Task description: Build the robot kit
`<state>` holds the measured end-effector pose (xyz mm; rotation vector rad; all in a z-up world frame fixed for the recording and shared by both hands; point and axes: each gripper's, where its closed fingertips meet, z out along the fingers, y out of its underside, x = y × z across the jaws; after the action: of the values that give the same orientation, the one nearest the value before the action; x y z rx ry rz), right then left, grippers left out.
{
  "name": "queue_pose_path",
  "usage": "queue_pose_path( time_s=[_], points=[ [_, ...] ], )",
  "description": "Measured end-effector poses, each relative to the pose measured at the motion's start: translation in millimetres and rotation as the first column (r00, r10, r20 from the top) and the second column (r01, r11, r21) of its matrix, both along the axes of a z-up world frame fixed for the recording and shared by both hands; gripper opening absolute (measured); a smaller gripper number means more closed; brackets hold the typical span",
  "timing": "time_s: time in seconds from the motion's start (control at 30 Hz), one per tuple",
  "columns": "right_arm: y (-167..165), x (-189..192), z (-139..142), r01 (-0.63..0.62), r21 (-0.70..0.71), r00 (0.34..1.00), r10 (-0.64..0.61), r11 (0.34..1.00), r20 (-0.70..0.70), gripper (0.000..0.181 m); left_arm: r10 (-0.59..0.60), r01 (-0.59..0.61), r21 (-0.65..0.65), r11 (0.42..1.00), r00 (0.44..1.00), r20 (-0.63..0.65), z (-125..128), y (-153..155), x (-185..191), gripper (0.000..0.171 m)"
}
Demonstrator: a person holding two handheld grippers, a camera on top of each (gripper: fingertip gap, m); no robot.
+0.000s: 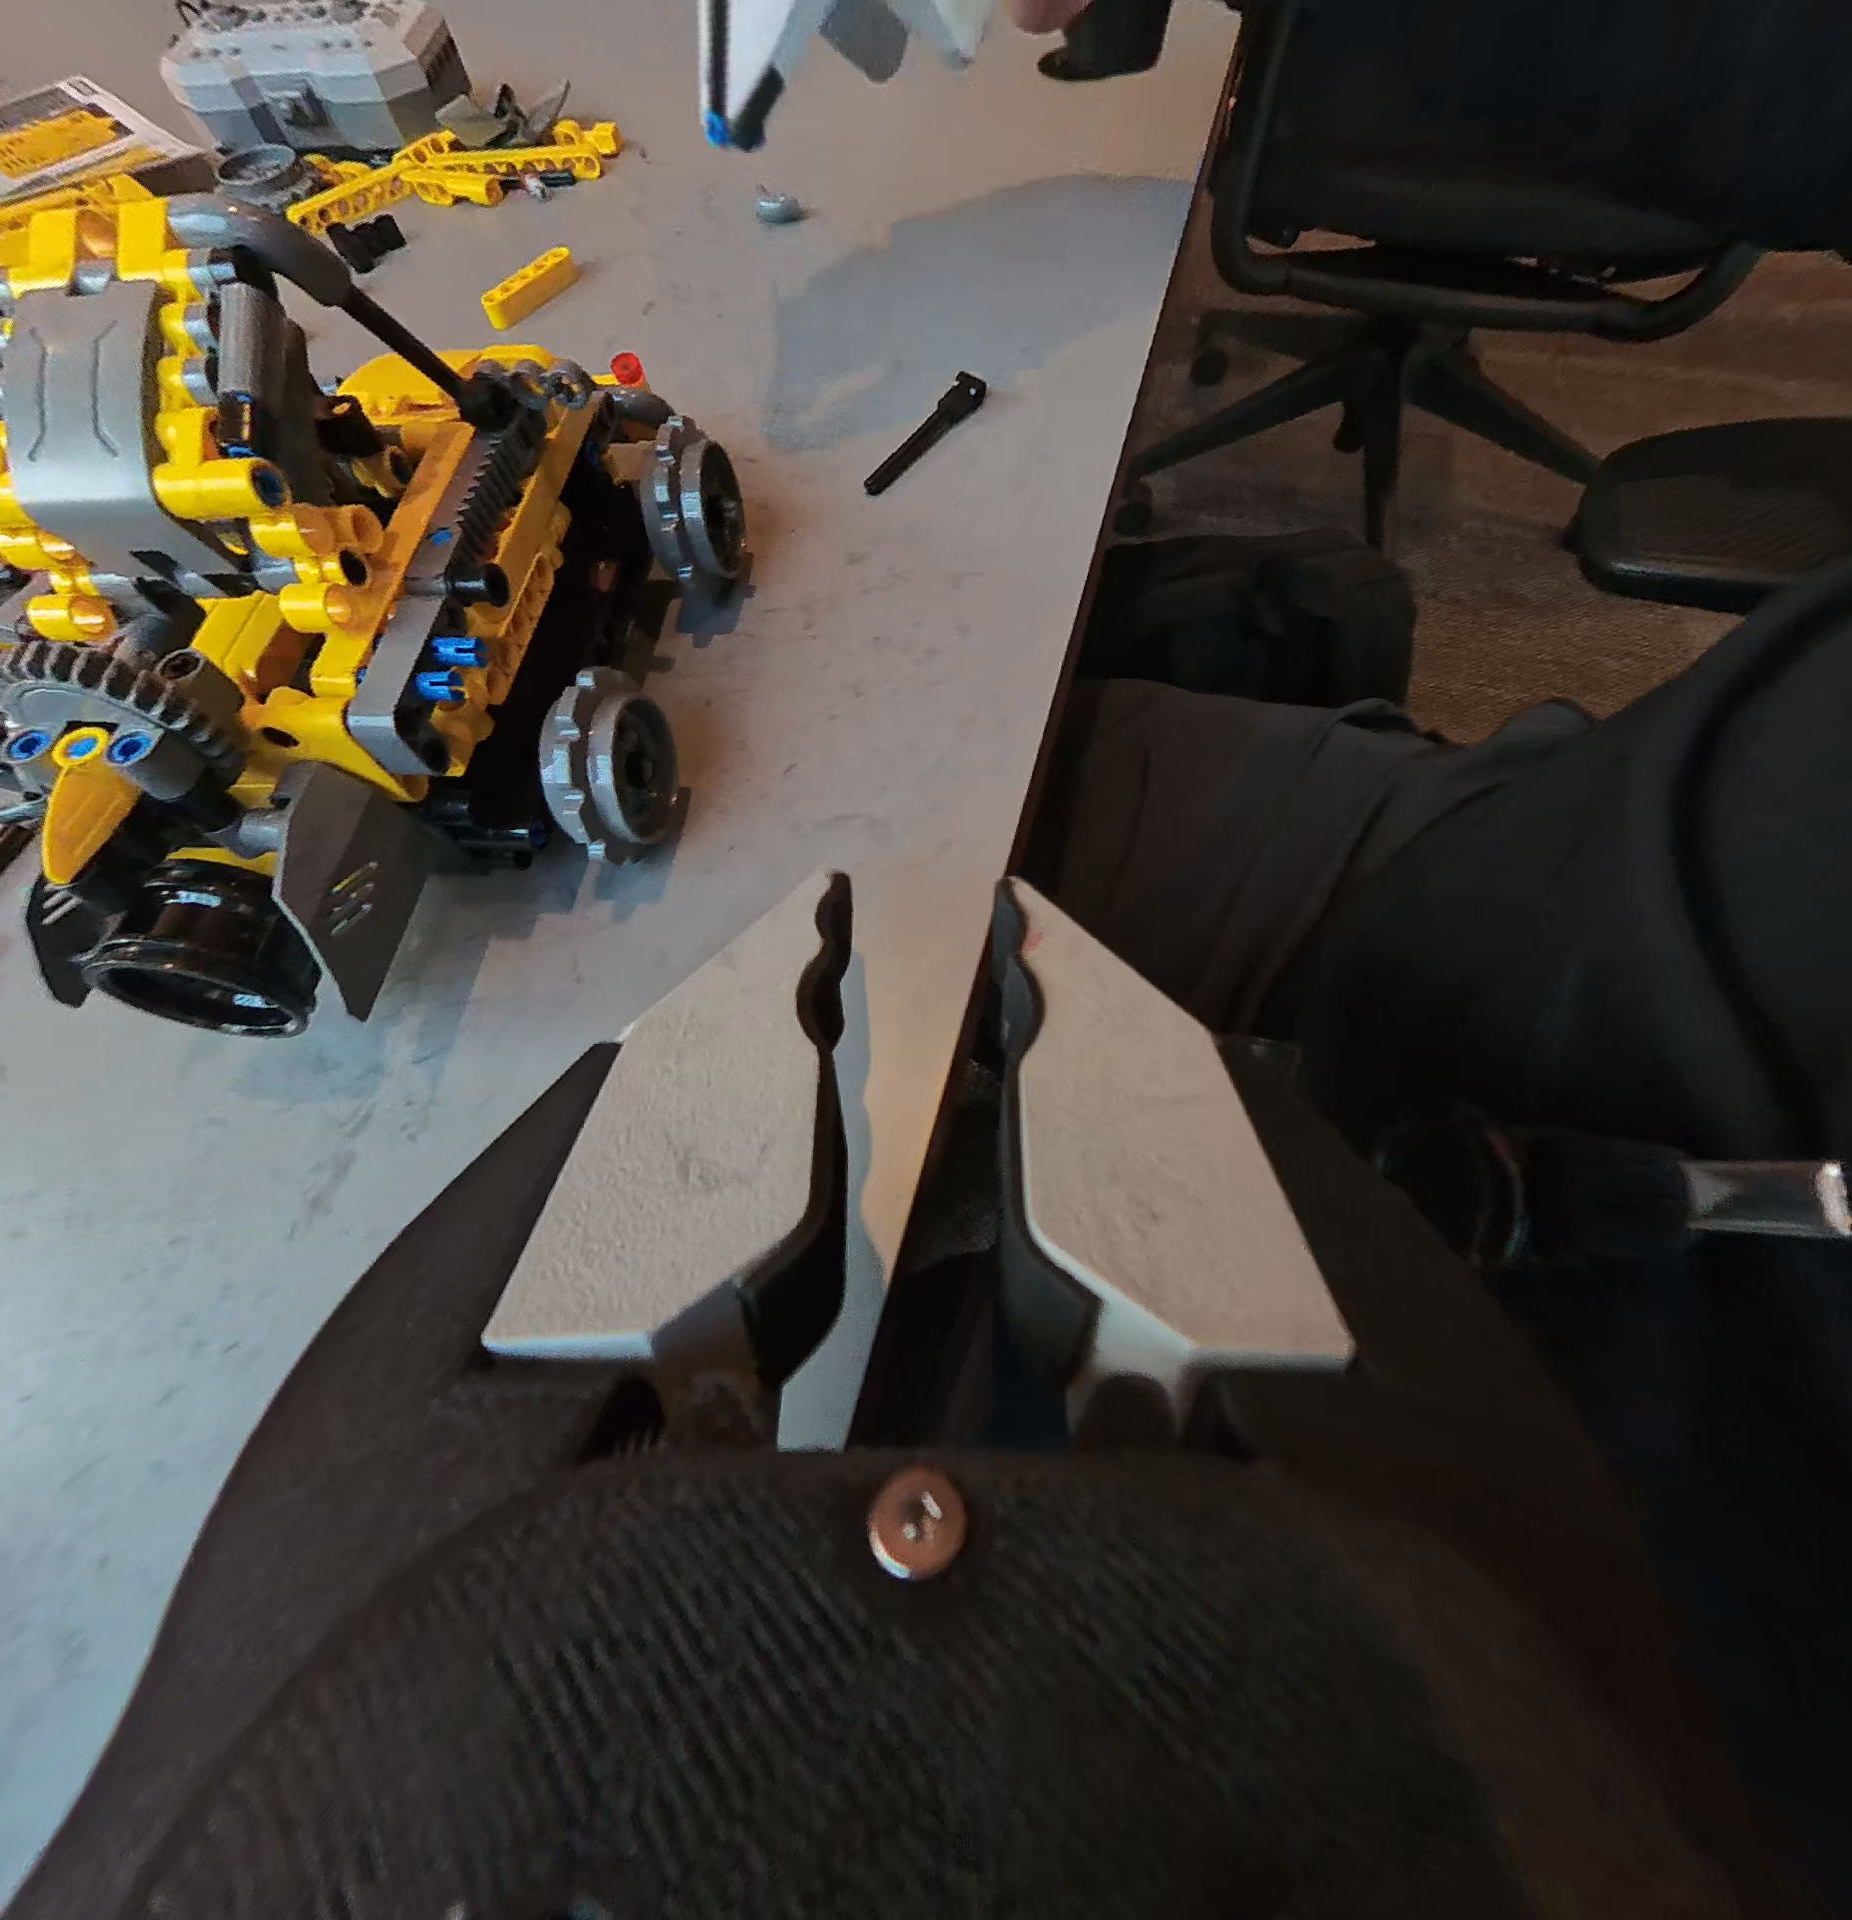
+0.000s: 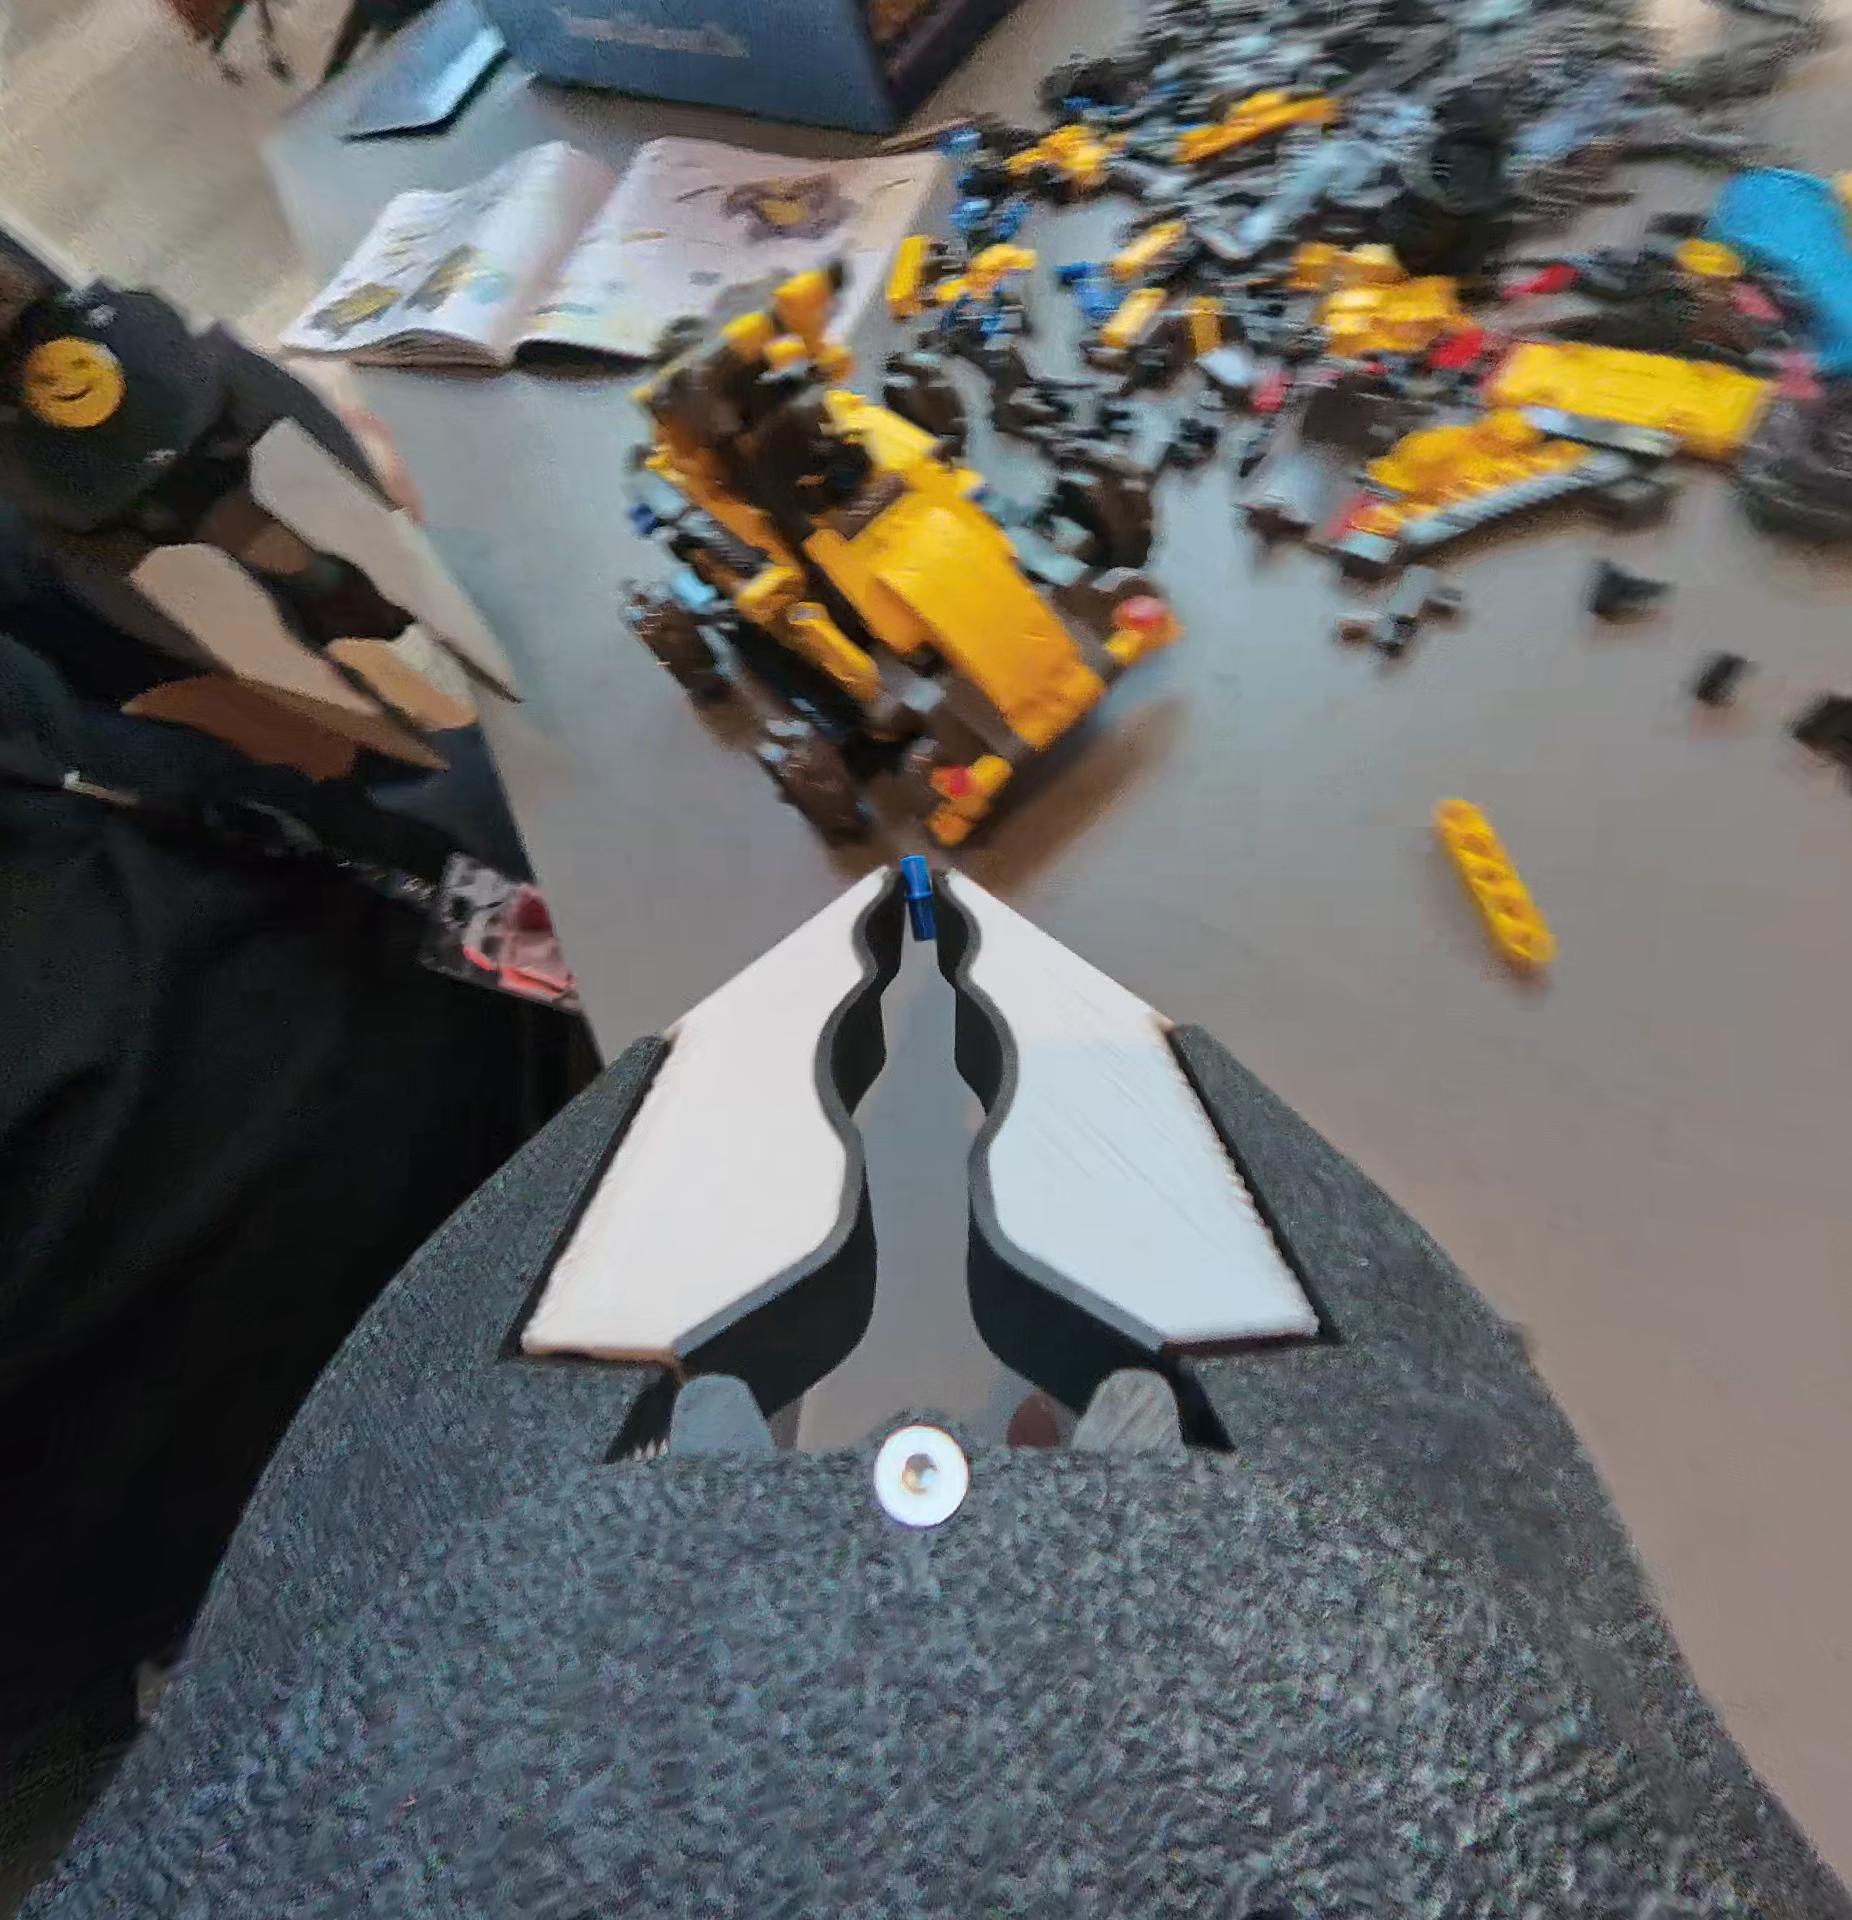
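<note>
Two tools differ: the right hand-held gripper (image 2: 917, 902) pinches a small blue peg (image 2: 916, 899) above the blurred, seemingly half-built yellow toy vehicle (image 2: 880, 613), while the left hand-held gripper (image 1: 922, 914) hangs narrowly parted, empty, over the tabletop (image 1: 901, 644) edge.

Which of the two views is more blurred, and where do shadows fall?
Right wrist view: model and loose parts smeared, only the right gripper and its blue pin sharp. Left wrist view: model mostly crisp, a broad shadow on the table.

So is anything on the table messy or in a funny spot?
Yes. Loose building pieces lie scattered in a heap beyond the half-built yellow vehicle, and a black axle pin lies alone near the table edge.
</note>
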<state>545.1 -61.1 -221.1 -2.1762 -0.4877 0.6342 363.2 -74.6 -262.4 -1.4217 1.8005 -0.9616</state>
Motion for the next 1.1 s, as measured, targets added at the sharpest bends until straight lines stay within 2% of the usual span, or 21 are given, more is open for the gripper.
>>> queue_pose_path(
  time_s=[0.07, 0.17, 0.27, 0.37, 0.5, 0.63, 0.8, 0.93, 1.03, 1.1],
  points=[
    [-2.0, -40.7, -5.8, -0.114, -0.009, 0.993, 0.114, 0.993, 0.042, 0.005, 0.005, -0.005, 0.01, 1.0, 1.0, -0.011, -0.5, 3.0, 0.1, 0.023],
    [-6.7, -87.8, -30.5, -0.253, -0.071, 0.955, 0.261, 0.965, 0.139, 0.005, 0.003, -0.001, 0.047, 0.999, 0.999, -0.043, -3.6, 7.1, 1.9, 0.019],
    [-11.0, -107.6, -56.9, -0.318, -0.138, 0.912, 0.343, 0.938, 0.224, 0.005, -0.002, 0.01, 0.106, 0.994, 0.997, -0.079, -6.1, 12.0, 6.4, 0.016],
    [-12.8, -118.6, -62.6, -0.355, -0.141, 0.899, 0.379, 0.924, 0.221, 0.005, -0.021, 0.037, 0.143, 0.989, 0.993, -0.114, -8.0, 11.6, 13.5, 0.014],
    [-12.3, -114.9, -61.9, -0.346, -0.122, 0.896, 0.366, 0.93, 0.251, 0.01, -0.054, 0.077, 0.157, 0.985, 0.988, -0.147, -11.7, 6.0, 25.9, 0.011],
    [-19.6, -106.7, -51.7, -0.318, -0.082, 0.923, 0.328, 0.944, 0.202, 0.013, -0.066, 0.09, 0.143, 0.986, 0.984, -0.165, -15.7, 3.1, 35.5, 0.01],
    [-30.6, -57.6, -43.8, -0.157, -0.062, 0.956, 0.167, 0.986, 0.24, 0.019, -0.087, 0.113, 0.149, 0.982, 0.982, -0.168, -12.6, -0.1, 50.6, 0.018],
    [-42.6, -16.4, -45.4, -0.036, -0.061, 0.952, 0.053, 0.997, 0.301, 0.022, -0.121, 0.154, 0.183, 0.971, 0.976, -0.181, -10.8, -1.0, 65.3, 0.017],
    [-47.2, -15.2, -48.7, -0.032, -0.08, 0.968, 0.051, 0.996, 0.245, 0.026, -0.143, 0.184, 0.18, 0.966, 0.965, -0.22, -17.1, -3.4, 71.2, 0.017],
    [-46.5, -19.4, -57.8, -0.054, -0.097, 0.962, 0.078, 0.994, 0.263, 0.027, -0.159, 0.196, 0.154, 0.968, 0.961, -0.226, -18.3, -7.6, 74.7, 0.017]
  ],
)
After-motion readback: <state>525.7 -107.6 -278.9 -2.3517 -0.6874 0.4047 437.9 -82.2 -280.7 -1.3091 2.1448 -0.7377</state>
